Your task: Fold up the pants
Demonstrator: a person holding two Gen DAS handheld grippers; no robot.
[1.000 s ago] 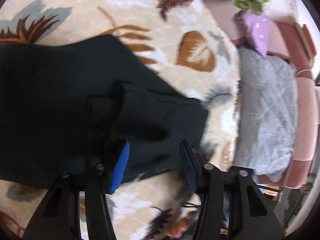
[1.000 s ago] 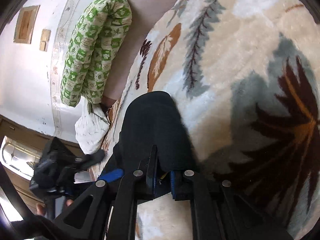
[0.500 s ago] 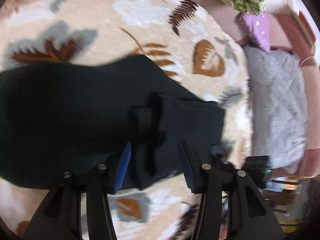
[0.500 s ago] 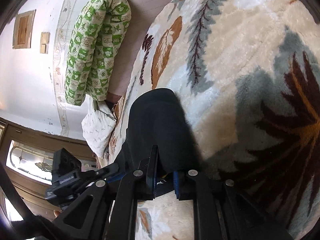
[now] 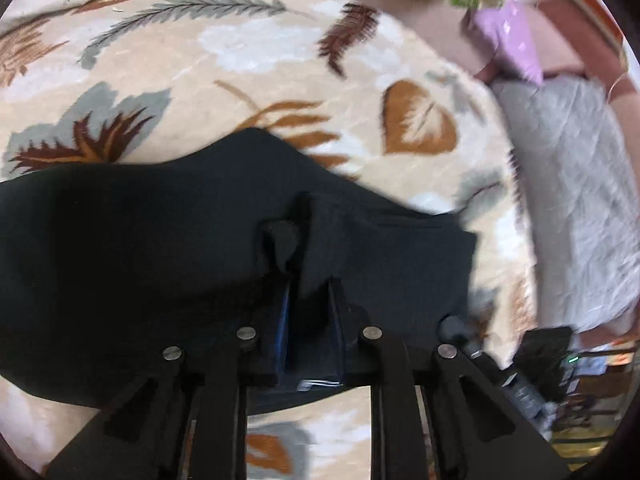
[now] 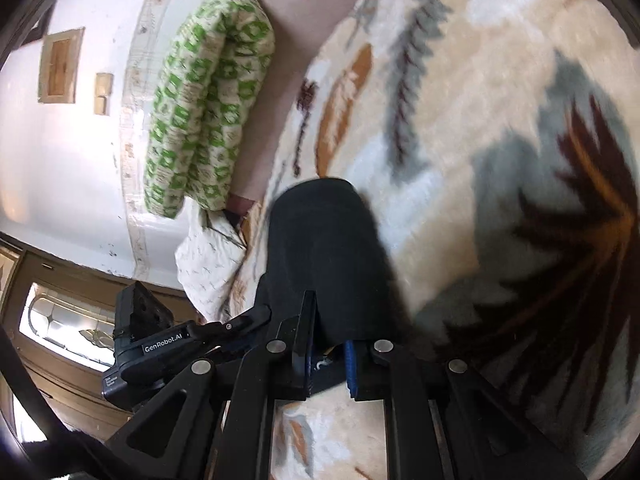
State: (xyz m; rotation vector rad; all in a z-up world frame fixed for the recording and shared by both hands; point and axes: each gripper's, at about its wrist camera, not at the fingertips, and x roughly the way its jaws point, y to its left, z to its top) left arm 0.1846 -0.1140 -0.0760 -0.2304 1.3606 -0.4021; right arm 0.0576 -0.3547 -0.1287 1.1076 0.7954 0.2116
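Black pants point(image 5: 120, 260) lie spread on a cream leaf-patterned blanket point(image 5: 280, 60). In the left wrist view my left gripper point(image 5: 310, 286) points down at them near the waistband edge. Its jaws are closing, with a bunched fold of the black cloth between the blue pads, which press on it. In the right wrist view the pants point(image 6: 324, 248) rise as a dark hump straight ahead. My right gripper point(image 6: 330, 332) is shut on their near edge, and the cloth drapes over its fingertips. The black housing of the left gripper point(image 6: 148, 344) shows at the lower left.
A rolled green-and-white quilt point(image 6: 208, 100) and a white pillow point(image 6: 208, 264) lie along the wall past the blanket's edge. A grey blanket point(image 5: 568, 200) and a purple pillow point(image 5: 508, 40) sit to the right in the left wrist view.
My left gripper's jaws have gone from wide apart over the cloth to pinched together on a fold of the pants, and it has tilted. The right gripper has kept its grip and place.
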